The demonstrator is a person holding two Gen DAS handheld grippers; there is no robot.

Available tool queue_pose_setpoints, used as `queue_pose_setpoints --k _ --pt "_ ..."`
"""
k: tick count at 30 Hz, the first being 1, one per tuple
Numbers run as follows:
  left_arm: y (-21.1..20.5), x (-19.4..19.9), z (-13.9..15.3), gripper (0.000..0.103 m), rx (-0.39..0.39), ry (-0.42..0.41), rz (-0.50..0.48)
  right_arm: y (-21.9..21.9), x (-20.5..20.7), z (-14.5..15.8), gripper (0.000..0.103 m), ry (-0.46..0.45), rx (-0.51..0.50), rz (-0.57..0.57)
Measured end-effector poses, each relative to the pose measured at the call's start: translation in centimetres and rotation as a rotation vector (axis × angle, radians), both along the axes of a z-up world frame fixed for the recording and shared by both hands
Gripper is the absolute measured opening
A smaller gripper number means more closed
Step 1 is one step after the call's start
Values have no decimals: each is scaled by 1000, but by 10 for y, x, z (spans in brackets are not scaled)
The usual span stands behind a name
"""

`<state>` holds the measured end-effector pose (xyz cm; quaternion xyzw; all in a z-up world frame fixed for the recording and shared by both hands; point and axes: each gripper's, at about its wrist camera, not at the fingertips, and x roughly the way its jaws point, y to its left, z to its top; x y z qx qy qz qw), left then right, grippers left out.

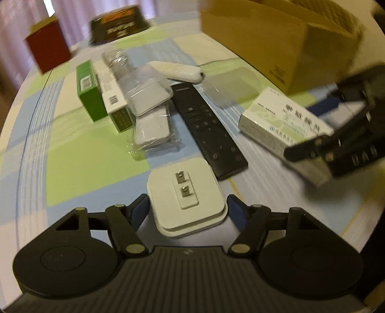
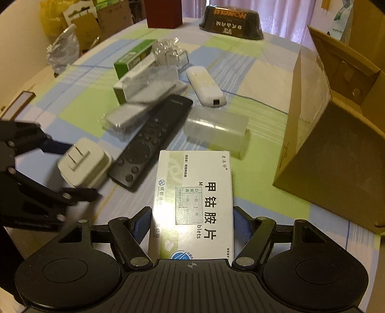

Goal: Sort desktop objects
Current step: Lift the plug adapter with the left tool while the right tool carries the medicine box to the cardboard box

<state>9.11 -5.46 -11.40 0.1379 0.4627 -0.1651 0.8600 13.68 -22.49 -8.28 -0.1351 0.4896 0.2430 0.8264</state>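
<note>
Checked cloth in pale green, blue and cream covers the table (image 2: pixel 252 79), filling most of both views. At the right edge of the right wrist view stands a big cardboard box (image 2: pixel 336 144), open at the top. Far back, in the upper middle of that frame, sit a dark box with orange lettering (image 2: pixel 231 21) and a red box (image 2: pixel 164 13). Toward the upper left of centre lies a green and white carton (image 2: pixel 134 60) with clear plastic packets (image 2: pixel 154 86) heaped against it. A black remote (image 2: pixel 151 142) runs on a slant through the middle, with a white oblong gadget (image 2: pixel 205 85) above it and a frosted plastic case (image 2: pixel 216 131) to its right. At the lower centre of the right wrist view, the right gripper (image 2: pixel 191 224) is clamped on a white medicine box (image 2: pixel 195 199) with printed characters, its blue pads pressing both long sides; whether the box is lifted off the cloth I cannot tell. At the lower centre of the left wrist view, the left gripper (image 1: pixel 187 209) has its blue pads against the two sides of a white plug adapter (image 1: pixel 187 192), prongs facing up, just below the near end of the remote.
</note>
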Motion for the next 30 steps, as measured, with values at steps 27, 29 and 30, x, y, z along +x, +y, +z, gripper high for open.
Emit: queue_pose_setpoints --k 27,29,30 --pt "11 -4 10 60 -78 15 133 -7 -15 2 70 -7 47 -88" --pt "11 -8 15 60 -78 9 130 -9 -20 8 70 -13 56 -101" --pt "11 -10 18 60 -78 5 127 -9 -22 11 70 -16 61 -107"
